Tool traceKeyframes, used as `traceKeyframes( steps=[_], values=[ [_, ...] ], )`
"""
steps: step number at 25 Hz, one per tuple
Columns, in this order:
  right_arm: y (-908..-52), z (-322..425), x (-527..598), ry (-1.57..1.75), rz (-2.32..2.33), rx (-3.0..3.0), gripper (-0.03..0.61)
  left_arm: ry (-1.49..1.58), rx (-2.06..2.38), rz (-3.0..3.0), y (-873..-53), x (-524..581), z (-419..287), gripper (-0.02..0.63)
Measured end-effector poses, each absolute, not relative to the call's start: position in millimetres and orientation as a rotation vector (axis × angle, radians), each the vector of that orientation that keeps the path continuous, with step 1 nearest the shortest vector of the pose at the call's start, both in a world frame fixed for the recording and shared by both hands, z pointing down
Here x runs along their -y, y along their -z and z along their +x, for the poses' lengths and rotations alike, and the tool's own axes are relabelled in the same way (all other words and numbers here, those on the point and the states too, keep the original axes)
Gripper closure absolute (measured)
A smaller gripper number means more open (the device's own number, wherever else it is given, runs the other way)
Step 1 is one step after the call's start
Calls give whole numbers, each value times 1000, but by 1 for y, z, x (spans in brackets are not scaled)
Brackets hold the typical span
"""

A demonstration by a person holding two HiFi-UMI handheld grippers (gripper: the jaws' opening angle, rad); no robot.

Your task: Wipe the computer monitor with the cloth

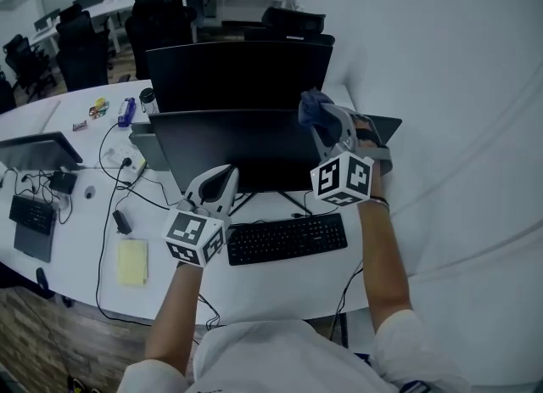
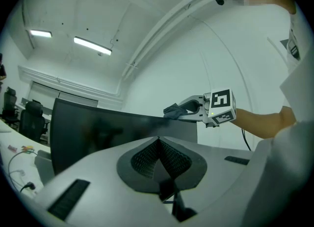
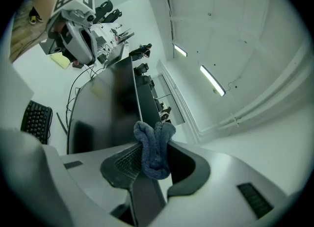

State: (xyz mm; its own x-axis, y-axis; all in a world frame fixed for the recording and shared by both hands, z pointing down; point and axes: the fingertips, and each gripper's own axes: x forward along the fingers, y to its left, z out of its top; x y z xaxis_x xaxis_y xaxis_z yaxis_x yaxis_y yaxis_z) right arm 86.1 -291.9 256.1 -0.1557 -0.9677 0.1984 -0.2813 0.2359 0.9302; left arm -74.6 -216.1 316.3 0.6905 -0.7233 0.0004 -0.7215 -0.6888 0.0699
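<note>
Computer monitor (image 1: 237,149): dark screen, upright on the white desk (image 1: 263,285), black keyboard (image 1: 287,238) in front of its foot.

Cloth (image 1: 312,108): blue-grey, bunched, at the top edge of the monitor near its right corner.

Right hand-held gripper (image 1: 317,116): the right gripper view shows the jaws clamped on the cloth (image 3: 154,150), a wad of it sticking out past the tips, with the screen (image 3: 105,108) running away to the left below. The head view hides the jaws under the gripper body.

Left hand-held gripper (image 1: 226,172): low, before the lower left part of the screen, above the desk behind the keyboard. The left gripper view shows its ribbed pads (image 2: 147,158) pressed together with nothing between them. The same view shows the cloth (image 2: 172,109) resting on the monitor's top edge (image 2: 98,133); contact cannot be judged from the head view.

Edges and room:
- A second monitor (image 1: 237,73) stands just behind the first.
- A plain white wall (image 1: 441,86) lies right of the screen's right edge, with an open gap between.
- A yellow note pad (image 1: 131,261) lies left of the keyboard, well apart from both grippers.
</note>
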Motion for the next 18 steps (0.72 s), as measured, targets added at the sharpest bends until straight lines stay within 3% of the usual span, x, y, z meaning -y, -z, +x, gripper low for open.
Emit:
traceKeyframes(
  steps=[18],
  values=[
    [-260, -77, 292, 1067, 1092, 1770, 434, 94, 1295, 2786, -313, 212, -163, 603]
  ],
)
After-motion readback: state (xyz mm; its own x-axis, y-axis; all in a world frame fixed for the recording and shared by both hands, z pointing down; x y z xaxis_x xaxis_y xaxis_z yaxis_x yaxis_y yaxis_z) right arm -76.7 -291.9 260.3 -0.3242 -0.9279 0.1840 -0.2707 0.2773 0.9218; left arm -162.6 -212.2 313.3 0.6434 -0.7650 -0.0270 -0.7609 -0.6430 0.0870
